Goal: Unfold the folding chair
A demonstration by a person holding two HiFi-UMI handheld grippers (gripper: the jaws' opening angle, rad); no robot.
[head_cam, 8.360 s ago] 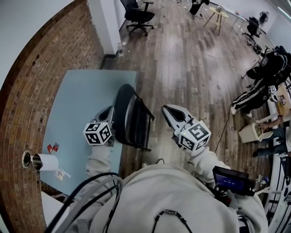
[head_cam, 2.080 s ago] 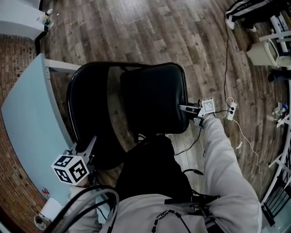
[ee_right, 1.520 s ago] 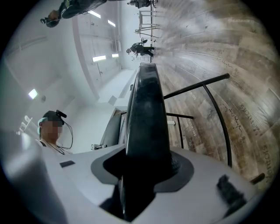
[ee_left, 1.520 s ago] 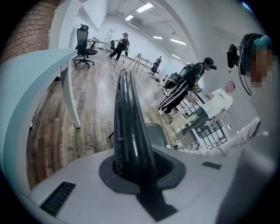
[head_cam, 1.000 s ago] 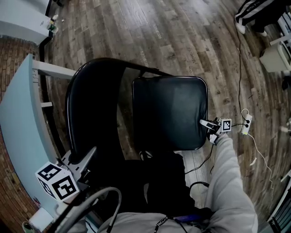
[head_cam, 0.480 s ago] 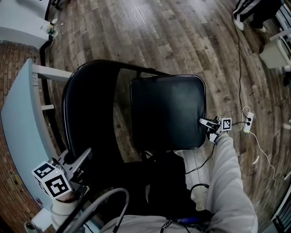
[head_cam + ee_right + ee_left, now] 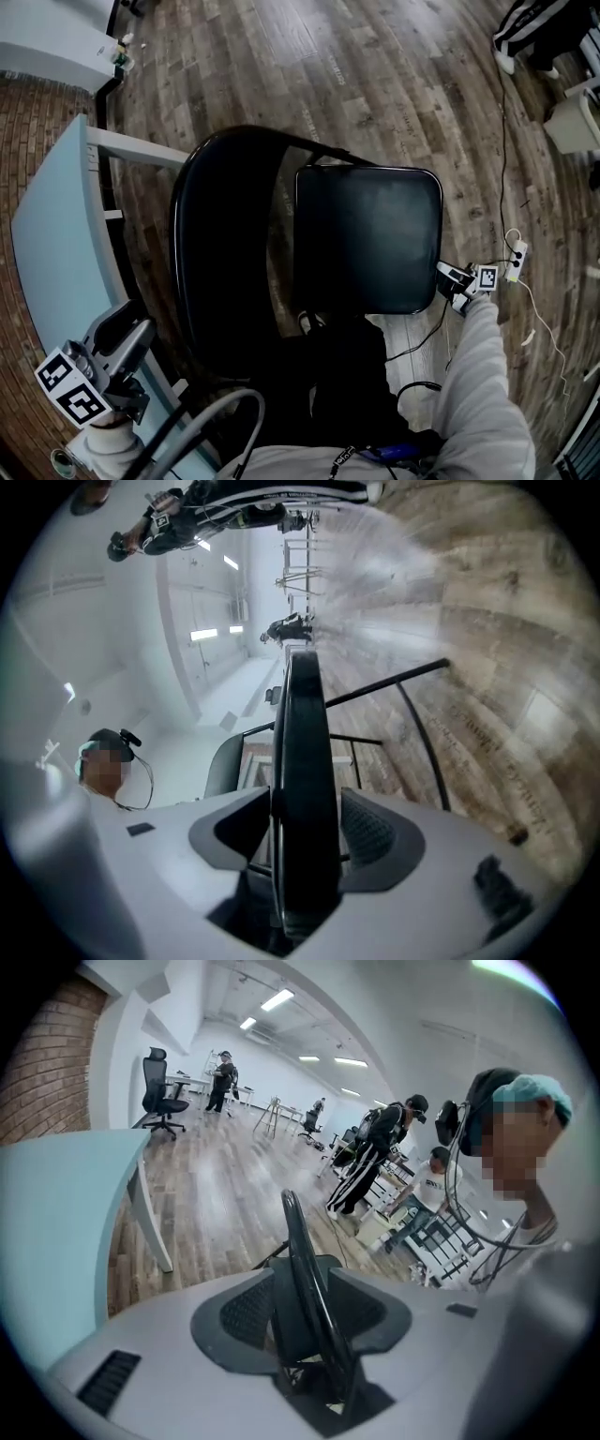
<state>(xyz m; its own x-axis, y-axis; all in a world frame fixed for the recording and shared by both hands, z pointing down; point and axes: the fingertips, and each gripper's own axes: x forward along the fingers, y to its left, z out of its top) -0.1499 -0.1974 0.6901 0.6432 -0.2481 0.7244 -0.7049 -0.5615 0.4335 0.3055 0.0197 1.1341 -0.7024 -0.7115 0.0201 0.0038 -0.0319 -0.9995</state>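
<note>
The black folding chair stands unfolded on the wood floor, seat flat and backrest toward the table. My left gripper hangs at the lower left, drawn back from the backrest. Its jaws have just been opening and stand open; the backrest's thin rim shows in the gap with room on both sides. My right gripper sits at the seat's near right edge. Its jaws have also just been opening; the seat's edge lies between them, with a gap at one pad.
A light blue table runs along the left beside the brick wall. A white power strip with its cable lies on the floor right of the seat. Several people and an office chair stand farther off.
My left gripper has let go of the backrest's rim and pulled back toward the table's edge. The right gripper has stayed at the seat's edge, and the seat has stayed flat.
</note>
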